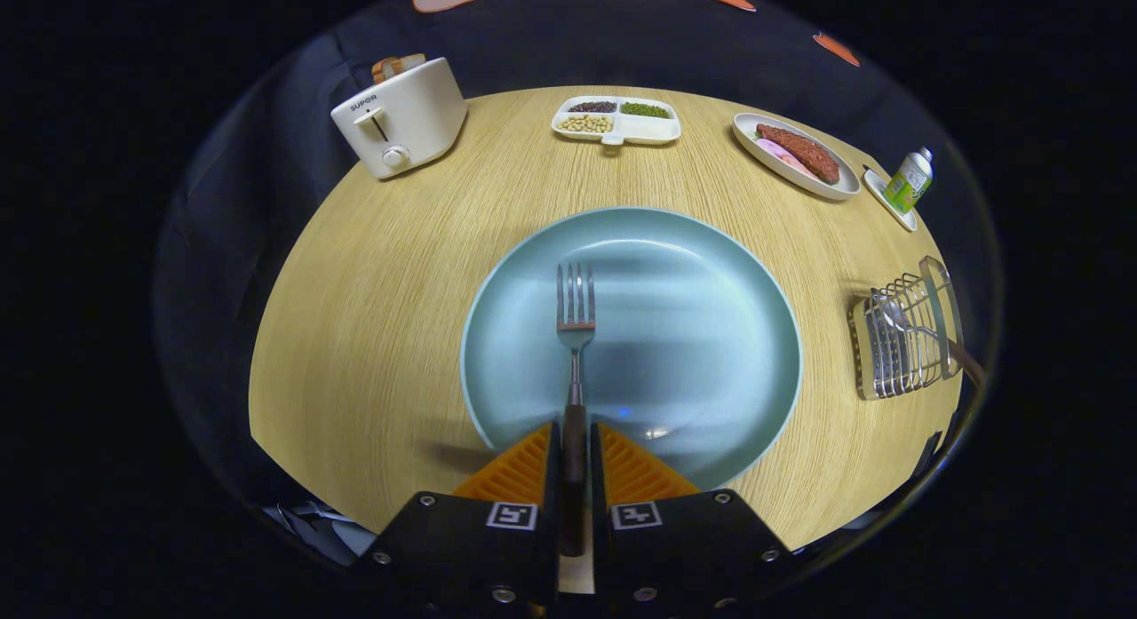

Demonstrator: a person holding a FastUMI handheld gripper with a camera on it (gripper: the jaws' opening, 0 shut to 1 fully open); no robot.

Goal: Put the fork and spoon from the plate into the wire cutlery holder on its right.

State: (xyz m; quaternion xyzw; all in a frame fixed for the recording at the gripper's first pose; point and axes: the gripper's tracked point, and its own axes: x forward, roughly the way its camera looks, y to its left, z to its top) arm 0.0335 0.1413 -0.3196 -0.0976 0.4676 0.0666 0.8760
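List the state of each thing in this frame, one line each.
gripper: shut on the fork's handle
fork: gripped, tines pointing away over the plate
plate: on the table, bare
wire cutlery holder: right of the plate, spoon inside
spoon: in the holder
toaster: bread in slot

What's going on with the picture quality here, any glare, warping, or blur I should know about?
In the gripper view, fisheye warping bends the table edge into a curve; soft glare bands streak the plate, with a small bright spot near its front rim; the gripper, shut on the fork, casts a faint shadow to its left; the wire holder looks stretched; focus stays sharp overall.
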